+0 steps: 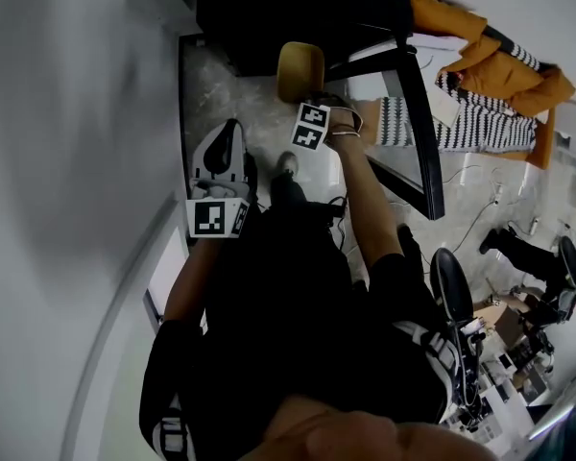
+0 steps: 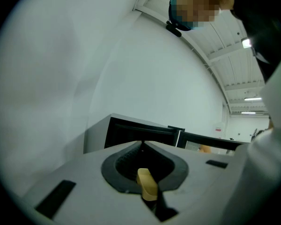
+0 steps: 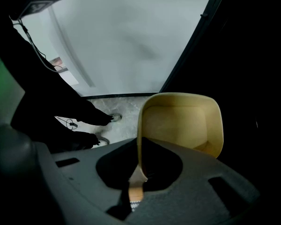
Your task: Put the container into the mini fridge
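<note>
My container (image 3: 180,123) is yellow. The mini fridge (image 1: 298,12) is black. My marker cube (image 1: 310,126) has black and white squares. The jacket (image 1: 504,65) is orange, the cloth (image 1: 480,128) black-and-white zigzags.

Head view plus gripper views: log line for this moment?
right gripper: shut on container rim | left gripper: shut, empty | mini fridge: door open | container: at fridge opening

**Matt plastic, stone-like floor**

The container (image 3: 182,121) looks like smooth, matt tan plastic. The left gripper (image 2: 141,144) and right gripper (image 3: 138,170) have matt grey plastic shells. The floor (image 1: 221,89) looks like mottled stone, and the mini fridge (image 1: 298,12) is smooth-sided.
</note>
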A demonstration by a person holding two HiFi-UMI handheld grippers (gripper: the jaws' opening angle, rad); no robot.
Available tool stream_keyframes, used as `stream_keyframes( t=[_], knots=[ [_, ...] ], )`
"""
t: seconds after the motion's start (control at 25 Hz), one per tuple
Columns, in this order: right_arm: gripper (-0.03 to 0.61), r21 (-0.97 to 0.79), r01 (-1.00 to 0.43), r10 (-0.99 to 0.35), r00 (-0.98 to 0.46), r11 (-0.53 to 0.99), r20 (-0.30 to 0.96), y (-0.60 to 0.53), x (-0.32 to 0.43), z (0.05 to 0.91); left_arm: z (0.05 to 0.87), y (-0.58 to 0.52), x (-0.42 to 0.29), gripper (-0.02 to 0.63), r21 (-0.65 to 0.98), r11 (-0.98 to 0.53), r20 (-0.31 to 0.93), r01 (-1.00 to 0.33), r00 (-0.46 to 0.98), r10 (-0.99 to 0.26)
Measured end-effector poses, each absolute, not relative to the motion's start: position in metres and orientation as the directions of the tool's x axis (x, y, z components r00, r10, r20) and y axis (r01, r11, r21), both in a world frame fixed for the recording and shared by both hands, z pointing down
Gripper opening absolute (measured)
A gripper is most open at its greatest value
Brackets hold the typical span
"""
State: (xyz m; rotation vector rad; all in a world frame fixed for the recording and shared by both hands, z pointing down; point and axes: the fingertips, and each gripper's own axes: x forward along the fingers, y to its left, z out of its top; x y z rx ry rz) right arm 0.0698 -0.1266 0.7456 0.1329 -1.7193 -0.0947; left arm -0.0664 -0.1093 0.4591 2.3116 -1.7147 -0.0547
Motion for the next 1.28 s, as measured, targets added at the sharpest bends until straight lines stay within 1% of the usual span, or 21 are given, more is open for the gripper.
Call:
stream_keyframes(
  t=[0.72,1.28],
  knots=[
    [0.002,0.175,-0.068,-0.181,-0.107,0.982,0.978,-0.195,0.07,0.799,0.471,-0.124,-0.075,0.012,0.244,-0.273,0.144,-0.931,0.313,-0.939],
    [0.002,0.154,-0.069,-0.159,-0.071,0.986,0.985,-0.236,0.07,0.839,0.485,-0.139,-0.085,0.012,0.248,-0.264,0.171,-0.932,0.311,-0.935]
  ],
)
